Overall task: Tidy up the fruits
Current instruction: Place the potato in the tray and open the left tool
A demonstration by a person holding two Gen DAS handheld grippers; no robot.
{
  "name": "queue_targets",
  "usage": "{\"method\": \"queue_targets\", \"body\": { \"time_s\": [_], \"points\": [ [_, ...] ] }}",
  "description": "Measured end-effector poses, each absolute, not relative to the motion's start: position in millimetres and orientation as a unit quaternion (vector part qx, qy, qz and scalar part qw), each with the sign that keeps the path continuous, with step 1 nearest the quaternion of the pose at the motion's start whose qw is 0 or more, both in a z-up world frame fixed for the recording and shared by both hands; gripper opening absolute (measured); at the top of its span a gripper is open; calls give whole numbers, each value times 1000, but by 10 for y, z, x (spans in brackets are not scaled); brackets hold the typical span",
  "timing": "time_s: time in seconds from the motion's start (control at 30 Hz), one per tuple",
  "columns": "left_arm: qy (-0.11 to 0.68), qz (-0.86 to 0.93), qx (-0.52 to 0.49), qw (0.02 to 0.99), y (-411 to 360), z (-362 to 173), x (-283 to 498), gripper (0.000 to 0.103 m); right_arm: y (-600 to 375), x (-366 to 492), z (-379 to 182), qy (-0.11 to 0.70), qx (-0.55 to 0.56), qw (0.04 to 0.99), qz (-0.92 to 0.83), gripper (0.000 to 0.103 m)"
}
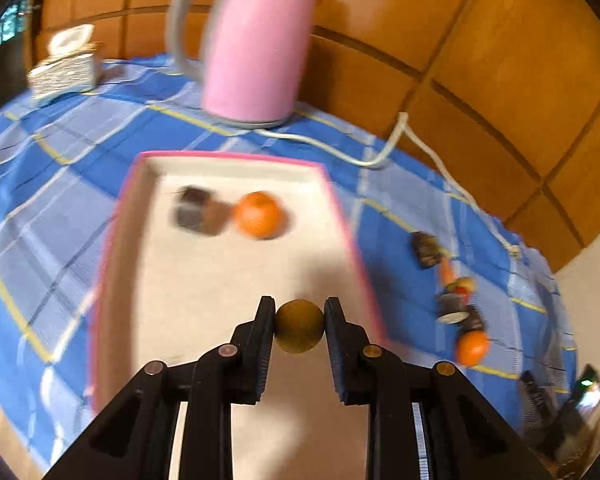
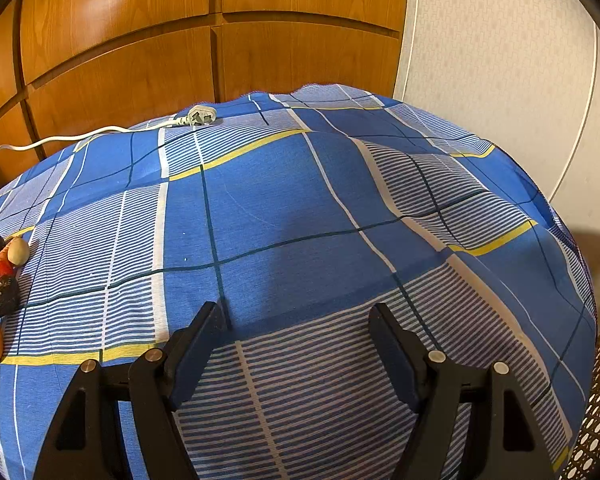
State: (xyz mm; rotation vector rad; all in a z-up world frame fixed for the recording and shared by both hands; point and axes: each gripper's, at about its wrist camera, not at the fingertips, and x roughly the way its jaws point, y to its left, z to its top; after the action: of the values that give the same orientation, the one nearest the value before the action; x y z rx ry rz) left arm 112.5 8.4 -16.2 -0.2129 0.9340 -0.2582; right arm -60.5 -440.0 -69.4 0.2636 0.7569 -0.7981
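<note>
My left gripper (image 1: 299,312) is shut on a small round olive-brown fruit (image 1: 299,331), held above the near part of a white tray with a pink rim (image 1: 342,216). In the tray lie an orange (image 1: 259,214) and a dark blurred item (image 1: 198,210) beside it. On the blue checked cloth to the right of the tray lies a cluster of items: dark pieces (image 1: 425,249), a pale fruit (image 1: 464,283) and another orange (image 1: 472,347). My right gripper (image 2: 296,316) stands open over bare cloth with nothing between its fingers. The same cluster (image 2: 2,276) shows at the left edge of the right wrist view.
A pink kettle (image 1: 256,44) stands behind the tray, its white cord (image 1: 400,136) trailing right to a plug (image 2: 199,116). A tissue box (image 1: 66,66) sits at the far left. Wooden panels back the table. A woven chair edge (image 2: 596,408) shows at lower right.
</note>
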Motion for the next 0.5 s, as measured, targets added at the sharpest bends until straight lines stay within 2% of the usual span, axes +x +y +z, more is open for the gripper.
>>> {"method": "queue_targets", "body": {
  "time_s": [0.07, 0.13, 0.27, 0.5],
  "points": [
    [449, -108, -107, 880, 203, -208, 1088, 28, -4395, -603, -694, 359, 125, 844, -378, 77],
    [448, -92, -108, 883, 291, -225, 1032, 45, -4391, -602, -694, 359, 125, 844, -378, 77],
    [433, -85, -105, 891, 369, -221, 883, 50, -4394, -602, -694, 359, 125, 844, -378, 77],
    [413, -44, -103, 904, 522, -229, 544, 67, -4390, -602, -694, 359, 125, 844, -378, 77]
  ]
}}
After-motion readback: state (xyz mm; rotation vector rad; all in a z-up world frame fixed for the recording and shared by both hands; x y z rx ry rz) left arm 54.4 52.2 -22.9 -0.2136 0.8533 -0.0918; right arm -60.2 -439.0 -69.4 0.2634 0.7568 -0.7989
